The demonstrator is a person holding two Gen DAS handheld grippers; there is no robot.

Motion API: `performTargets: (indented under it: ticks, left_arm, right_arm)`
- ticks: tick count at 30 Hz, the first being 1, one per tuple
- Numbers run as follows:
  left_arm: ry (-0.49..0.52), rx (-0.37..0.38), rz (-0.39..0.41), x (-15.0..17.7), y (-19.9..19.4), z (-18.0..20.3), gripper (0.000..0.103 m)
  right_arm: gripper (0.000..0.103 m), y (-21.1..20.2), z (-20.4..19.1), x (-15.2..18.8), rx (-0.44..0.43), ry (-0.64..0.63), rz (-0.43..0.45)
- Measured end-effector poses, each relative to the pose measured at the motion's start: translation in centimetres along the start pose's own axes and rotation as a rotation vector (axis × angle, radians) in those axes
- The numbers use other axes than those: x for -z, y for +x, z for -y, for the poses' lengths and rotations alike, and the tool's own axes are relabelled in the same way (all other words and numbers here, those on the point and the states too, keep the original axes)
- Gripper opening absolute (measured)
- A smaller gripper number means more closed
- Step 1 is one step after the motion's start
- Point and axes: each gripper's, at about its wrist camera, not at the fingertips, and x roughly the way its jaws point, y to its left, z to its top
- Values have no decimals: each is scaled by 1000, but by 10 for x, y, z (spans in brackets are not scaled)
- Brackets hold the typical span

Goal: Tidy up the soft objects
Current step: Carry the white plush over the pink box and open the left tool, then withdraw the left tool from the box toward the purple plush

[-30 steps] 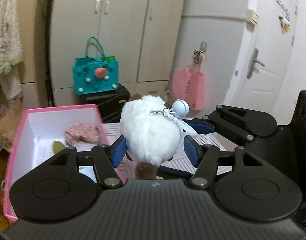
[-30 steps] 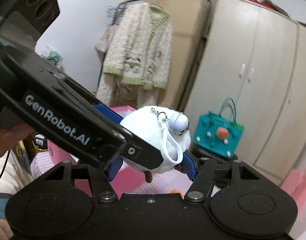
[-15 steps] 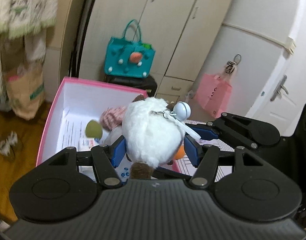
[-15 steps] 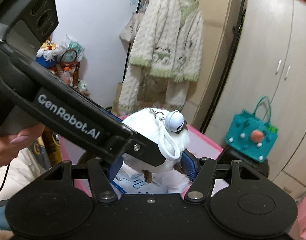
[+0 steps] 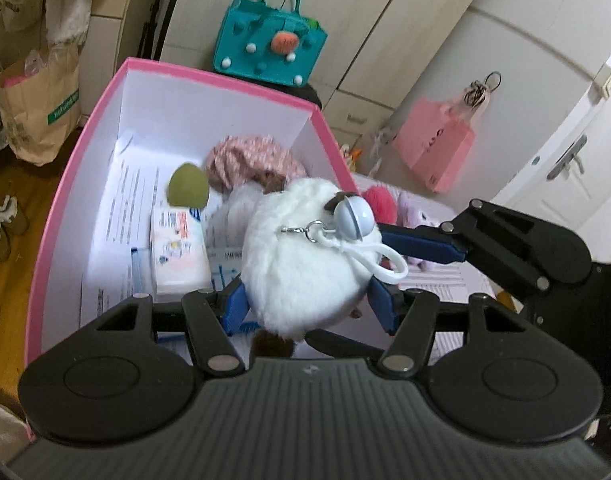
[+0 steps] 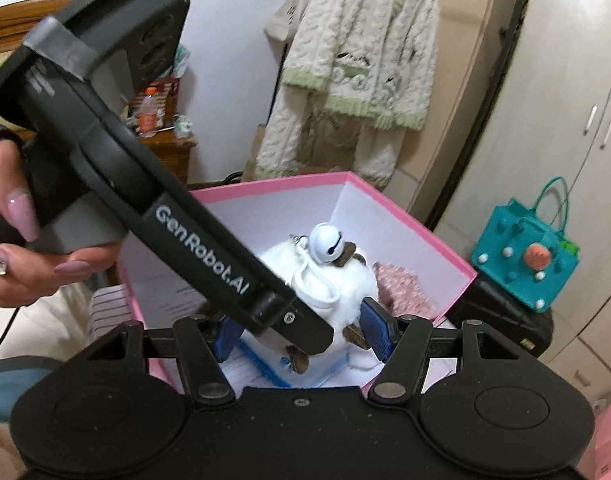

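Note:
A white fluffy plush toy point(image 5: 301, 276) with a silver bell point(image 5: 353, 220) and white loop hangs over the open pink box point(image 5: 85, 140). My left gripper point(image 5: 309, 306) is shut on it, blue pads pressed into both sides. The right gripper's blue finger point(image 5: 421, 240) comes in from the right and presses the toy too. In the right wrist view the toy point(image 6: 357, 284) sits between the pads of my right gripper point(image 6: 303, 334), half hidden by the left gripper's black arm point(image 6: 201, 248). Inside the box lie a pink knitted piece point(image 5: 249, 156), a green egg-shaped sponge point(image 5: 187, 190) and a small packet point(image 5: 179, 248).
A teal felt bag point(image 5: 269, 52) stands behind the box on a dark case. A pink bag point(image 5: 437, 152) hangs at the right. Pink and lilac fluffy toys point(image 5: 379, 202) lie right of the box. A paper bag point(image 5: 37, 108) stands left. A hand point(image 6: 21, 264) holds the left gripper.
Both grippers carried the white plush toy leftward and down. The box, earlier off to the left, now lies directly beneath the toy. The grips have not changed.

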Motion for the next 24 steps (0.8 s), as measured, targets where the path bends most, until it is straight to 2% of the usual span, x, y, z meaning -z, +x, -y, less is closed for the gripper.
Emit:
performTargets:
  ticks: [6, 9, 14, 19, 24]
  left_arm:
    - [12, -27, -34, 5, -1, 1, 62]
    - [5, -75, -58, 6, -3, 3, 64]
    - [64, -121, -31, 2, -28, 21, 69]
    - [164, -153, -8, -5, -56, 55, 76]
    - [232, -120, -39, -11, -69, 92, 79]
  right_arm:
    - [67, 4, 6, 5, -67, 69, -53]
    - [67, 1, 8, 7, -86, 95, -51]
    - [67, -16, 9, 15, -87, 100, -29]
    - [67, -51, 25, 20, -92, 160, -17]
    - [67, -93, 48, 26, -96, 223, -29]
